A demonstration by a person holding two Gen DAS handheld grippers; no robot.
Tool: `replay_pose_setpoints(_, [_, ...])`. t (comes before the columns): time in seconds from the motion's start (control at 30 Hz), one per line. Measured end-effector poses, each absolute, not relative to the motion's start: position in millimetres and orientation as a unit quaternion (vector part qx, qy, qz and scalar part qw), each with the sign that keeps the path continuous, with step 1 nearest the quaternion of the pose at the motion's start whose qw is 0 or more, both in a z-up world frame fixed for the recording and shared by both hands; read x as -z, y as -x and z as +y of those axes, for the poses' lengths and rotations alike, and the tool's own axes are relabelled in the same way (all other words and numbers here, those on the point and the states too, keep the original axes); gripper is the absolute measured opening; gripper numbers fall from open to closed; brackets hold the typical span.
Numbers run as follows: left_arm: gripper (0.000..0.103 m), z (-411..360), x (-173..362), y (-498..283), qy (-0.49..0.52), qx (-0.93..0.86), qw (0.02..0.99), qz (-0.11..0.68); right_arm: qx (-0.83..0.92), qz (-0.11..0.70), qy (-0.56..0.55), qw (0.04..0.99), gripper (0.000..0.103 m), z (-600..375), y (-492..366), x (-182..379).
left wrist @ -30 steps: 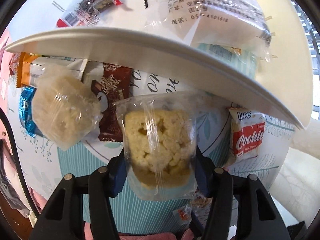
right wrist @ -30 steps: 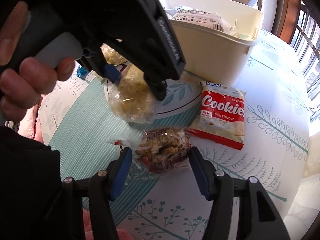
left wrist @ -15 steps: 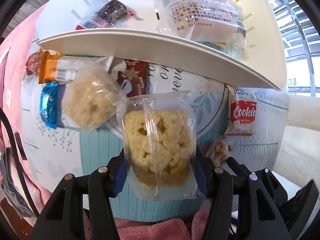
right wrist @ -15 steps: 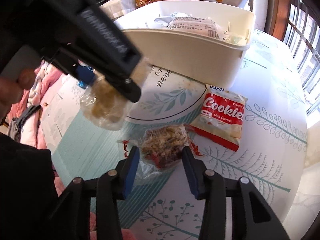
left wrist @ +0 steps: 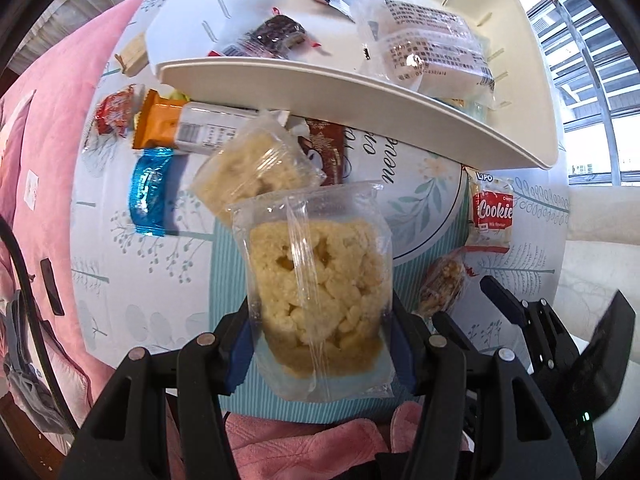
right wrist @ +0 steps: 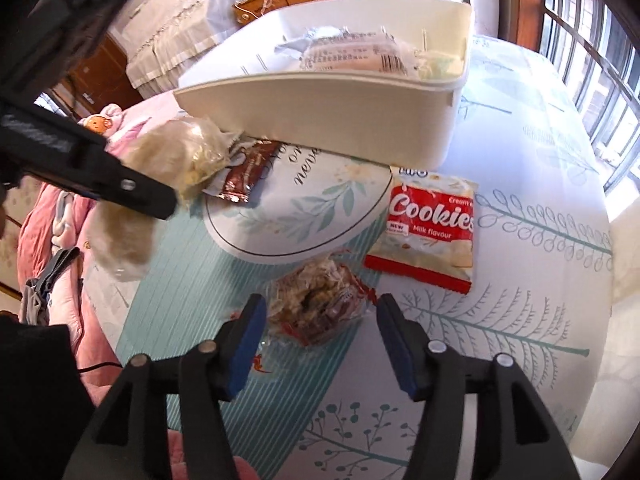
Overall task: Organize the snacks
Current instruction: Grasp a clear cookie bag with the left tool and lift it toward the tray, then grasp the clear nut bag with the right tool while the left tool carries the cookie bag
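Observation:
My left gripper (left wrist: pixel 320 340) is shut on a clear-wrapped puffed rice cake (left wrist: pixel 320 292) and holds it high above the table, pointing straight down. A second rice cake (left wrist: pixel 256 172) lies below on the table. The white bin (left wrist: pixel 360 92) beyond holds several wrapped snacks. My right gripper (right wrist: pixel 320 320) sits low over the table with its jaws opening. A nut snack in a clear and red wrapper (right wrist: pixel 320 300) lies between them on the table, with small gaps to both pads. One left gripper finger (right wrist: pixel 132 188) shows in the right wrist view with the held rice cake (right wrist: pixel 120 240) hanging under it.
A red Cookies packet (right wrist: pixel 428 228) lies right of the nut snack, near the white bin (right wrist: pixel 320 120). A brown chocolate packet (right wrist: pixel 248 172), an orange bar (left wrist: pixel 168 128), a blue packet (left wrist: pixel 148 192) and a red sweet (left wrist: pixel 114 114) lie left of the bin. Pink fabric borders the table's near edge.
My left gripper has risen with the rice cake, so the table and bin look farther off. My right gripper narrowed around the nut snack, then widened again; the snack stays on the table.

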State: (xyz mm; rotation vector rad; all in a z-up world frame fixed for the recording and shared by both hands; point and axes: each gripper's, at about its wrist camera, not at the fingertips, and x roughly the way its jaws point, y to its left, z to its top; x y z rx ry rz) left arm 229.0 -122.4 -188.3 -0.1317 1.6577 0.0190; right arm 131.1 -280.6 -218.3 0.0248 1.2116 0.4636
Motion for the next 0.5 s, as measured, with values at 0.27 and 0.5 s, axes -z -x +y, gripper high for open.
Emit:
replay_pose_setpoints(0.27, [0.056,-103,187,-214,0.055,0.007,0.679,0.732,-0.185,0.588,0.005,0.788,0.069,-275,-135,232])
replay_pose_setpoints(0.5, [0.056,-90,181,-219,0.05,0.025,0.68,0.731,-0.169,0.597,0.015,0.784,0.062,-261,-137,237])
